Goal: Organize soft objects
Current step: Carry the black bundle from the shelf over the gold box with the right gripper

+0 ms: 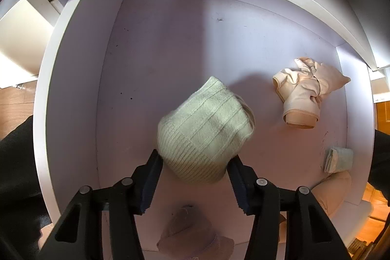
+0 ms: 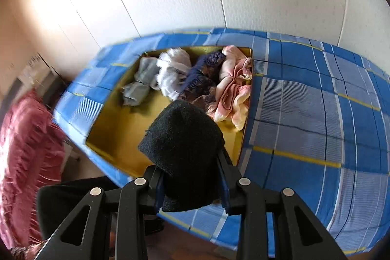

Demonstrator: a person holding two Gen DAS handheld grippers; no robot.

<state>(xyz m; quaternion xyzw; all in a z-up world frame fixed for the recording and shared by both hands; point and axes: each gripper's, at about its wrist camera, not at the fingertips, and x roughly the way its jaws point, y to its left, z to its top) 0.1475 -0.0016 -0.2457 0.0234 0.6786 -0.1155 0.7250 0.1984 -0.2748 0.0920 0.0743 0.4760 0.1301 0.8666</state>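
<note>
Left wrist view: the left gripper is positioned over a white drawer, with its fingers closed on a rolled pale green knit item; the roll sits between the two pads and projects forward above the drawer floor, roughly at its centre. Whether the roll touches the floor cannot be determined. Toward the drawer's right wall lies a bundle of peach fabric, well apart from the green roll. Nearer the right front corner, against the right wall, rests a small pale mint folded piece, with a further peach item just below it at the frame edge. At the drawer's front edge, between the fingers, a brownish-pink fabric item is partly hidden. Right wrist view: the right gripper has its fingers clamped on a black fuzzy item, held above a bed with a blue plaid cover. A yellow-lined box rests on the bed toward its left edge. Along the far side of the box lie, from left to right, a grey garment, a white garment, a dark navy patterned item and a pink and cream cloth against the right wall. The black item hangs over the near right portion of the box. A pink quilted cover is visible beyond the bed's left edge. The image is blurred at its left side.
</note>
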